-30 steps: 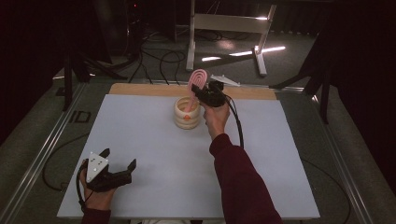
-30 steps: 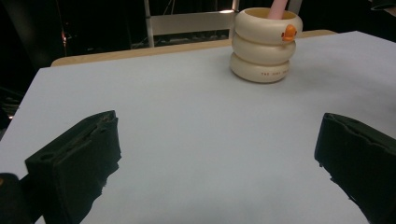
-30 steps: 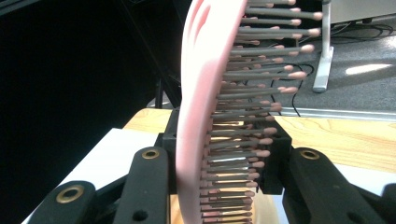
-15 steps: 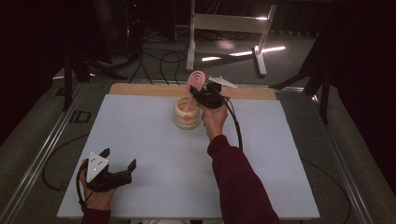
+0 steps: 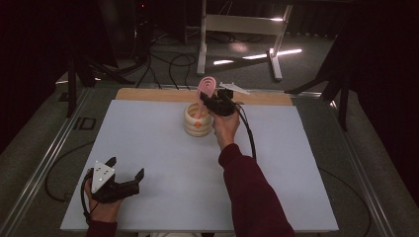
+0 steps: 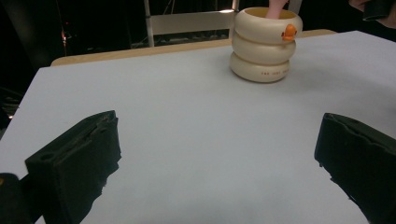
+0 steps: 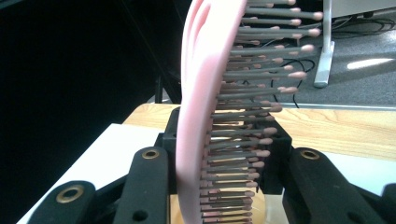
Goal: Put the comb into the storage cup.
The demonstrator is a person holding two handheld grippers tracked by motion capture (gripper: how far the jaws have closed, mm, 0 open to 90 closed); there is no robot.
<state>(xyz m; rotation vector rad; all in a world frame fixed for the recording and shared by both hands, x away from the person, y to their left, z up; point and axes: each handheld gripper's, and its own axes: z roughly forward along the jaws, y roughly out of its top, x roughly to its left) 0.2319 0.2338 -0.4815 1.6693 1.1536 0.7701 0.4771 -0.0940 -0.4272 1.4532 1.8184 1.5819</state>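
- Right tool (image 5: 210, 101): jaws clamped on pink hairbrush (image 5: 205, 89), its handle down in cream holder (image 5: 196, 121) just below.
- Left tool (image 5: 126, 170): jaws wide, nothing between, resting on bench (image 5: 296, 187).

The high view looks forward and down from above the person's side onto the whole white table (image 5: 148, 148), with the floor beyond. The left gripper view sits low near the table's near left corner, facing across the surface toward the cream holder (image 6: 266, 46), which the high view also shows (image 5: 196, 121). The right gripper view is very close to the pink hairbrush (image 7: 210, 116), facing the far wooden edge (image 7: 336, 130).
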